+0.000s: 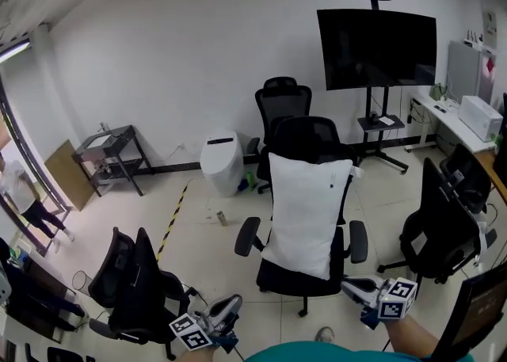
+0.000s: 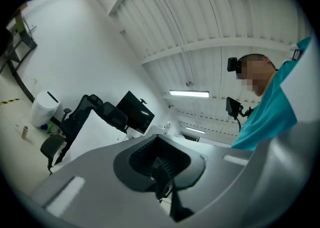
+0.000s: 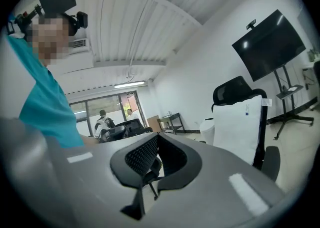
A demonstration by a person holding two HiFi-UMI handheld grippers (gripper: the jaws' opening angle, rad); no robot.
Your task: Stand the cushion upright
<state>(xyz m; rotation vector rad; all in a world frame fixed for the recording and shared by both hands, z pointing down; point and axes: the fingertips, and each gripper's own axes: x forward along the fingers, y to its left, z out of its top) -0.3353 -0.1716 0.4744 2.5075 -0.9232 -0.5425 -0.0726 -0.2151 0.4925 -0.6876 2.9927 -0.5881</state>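
On office chair (image 1: 293,280): cushion (image 1: 305,214) upright against its back | left gripper (image 1: 234,305) jaws together | right gripper (image 1: 348,284) jaws together

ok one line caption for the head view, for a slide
White cushion upright against the backrest of a black office chair, left gripper and right gripper held low, clear of it.

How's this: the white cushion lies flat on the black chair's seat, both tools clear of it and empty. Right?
No. The head view shows the cushion standing upright against the backrest of the chair, not flat. The left tool and right tool are clear and empty.
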